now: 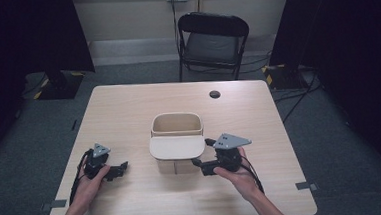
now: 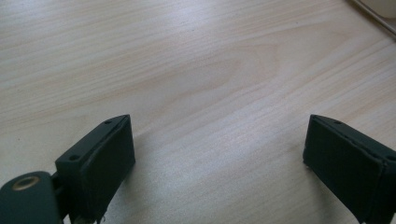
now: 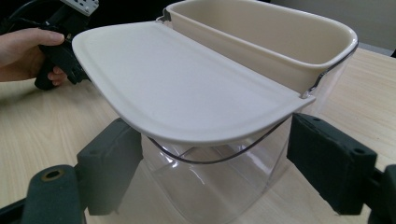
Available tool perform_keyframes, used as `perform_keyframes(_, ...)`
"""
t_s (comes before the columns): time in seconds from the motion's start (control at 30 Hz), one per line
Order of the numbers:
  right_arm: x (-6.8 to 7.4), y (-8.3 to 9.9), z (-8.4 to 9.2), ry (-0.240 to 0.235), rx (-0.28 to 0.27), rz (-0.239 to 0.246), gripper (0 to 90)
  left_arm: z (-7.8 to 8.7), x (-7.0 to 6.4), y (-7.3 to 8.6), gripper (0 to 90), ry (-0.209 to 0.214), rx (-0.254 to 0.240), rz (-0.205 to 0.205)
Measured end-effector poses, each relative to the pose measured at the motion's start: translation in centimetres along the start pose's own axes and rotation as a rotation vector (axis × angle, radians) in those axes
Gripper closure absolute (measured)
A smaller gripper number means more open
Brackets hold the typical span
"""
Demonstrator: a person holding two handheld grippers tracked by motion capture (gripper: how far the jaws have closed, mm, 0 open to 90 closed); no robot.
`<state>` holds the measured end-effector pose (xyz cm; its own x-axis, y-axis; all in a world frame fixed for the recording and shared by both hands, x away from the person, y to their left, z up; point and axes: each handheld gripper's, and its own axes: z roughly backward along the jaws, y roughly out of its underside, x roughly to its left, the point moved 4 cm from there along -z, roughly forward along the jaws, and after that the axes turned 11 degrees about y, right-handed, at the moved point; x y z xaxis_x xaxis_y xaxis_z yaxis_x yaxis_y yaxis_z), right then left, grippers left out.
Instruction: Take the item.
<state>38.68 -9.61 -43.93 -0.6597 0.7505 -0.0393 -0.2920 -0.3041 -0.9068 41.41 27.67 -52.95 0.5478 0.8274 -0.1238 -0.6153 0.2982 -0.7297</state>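
A pale wooden table (image 1: 128,111) carried everything, its grain running in long streaks. Near its middle stood a clear box (image 1: 174,164) with a cream insert (image 1: 176,124) and a cream lid (image 1: 177,147) swung open toward the person. A dark round cable hole (image 1: 214,94) sat close to the far edge. Bits of grey tape (image 1: 306,185) marked the near corners. The left gripper (image 1: 115,171) rested on the wood left of the box, the right gripper (image 1: 204,154) just beside its other flank.

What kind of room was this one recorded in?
Probably a lab or recording room, not a home: a bare light wooden table on grey carpet, a black folding chair against the wall, and dark curtains at both sides.
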Motion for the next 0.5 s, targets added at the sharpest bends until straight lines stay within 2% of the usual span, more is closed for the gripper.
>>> perform_keyframes(0.5,-0.05,-0.04,-0.08,0.000,0.000,-0.002,17.3,0.00,0.00,0.00,8.3,-0.001,0.000,0.000)
